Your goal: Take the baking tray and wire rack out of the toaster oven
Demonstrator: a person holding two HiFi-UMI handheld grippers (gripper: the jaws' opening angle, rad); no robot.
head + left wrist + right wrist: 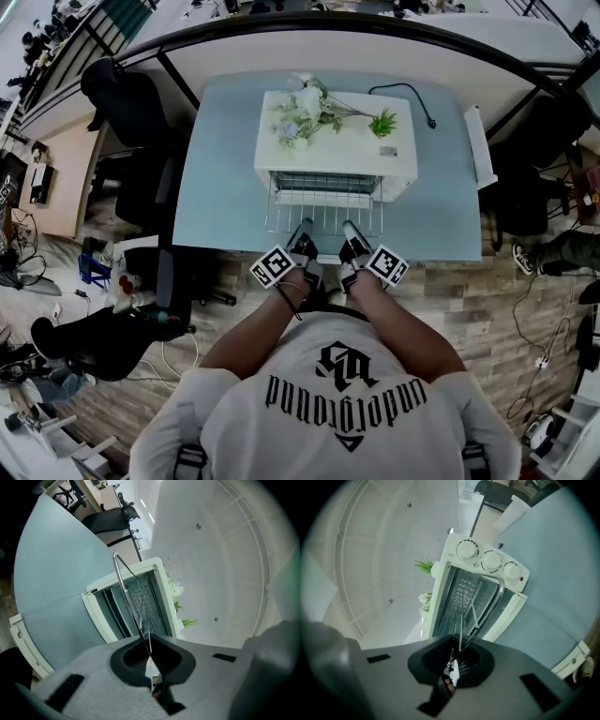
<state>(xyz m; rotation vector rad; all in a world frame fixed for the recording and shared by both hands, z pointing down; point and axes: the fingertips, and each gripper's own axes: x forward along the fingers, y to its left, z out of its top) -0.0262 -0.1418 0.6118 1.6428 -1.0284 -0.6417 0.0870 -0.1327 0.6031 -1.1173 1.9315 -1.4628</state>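
Note:
A white toaster oven [336,145] stands on the light blue table [220,187] with its door [512,612] folded down. The wire rack [323,214] sticks out of the oven mouth over the door, toward the table's near edge. My left gripper [301,236] is shut on the rack's front wire at its left, my right gripper [351,236] shut on it at its right. In the left gripper view the rack wire [123,581] runs into the closed jaws [149,646]; the right gripper view shows the same [457,651]. No baking tray can be made out.
Artificial flowers [307,108] and a small green plant [382,122] lie on the oven's top. A black cable [405,94] trails behind it. A black chair [131,108] stands left of the table, a white board [478,145] at its right edge.

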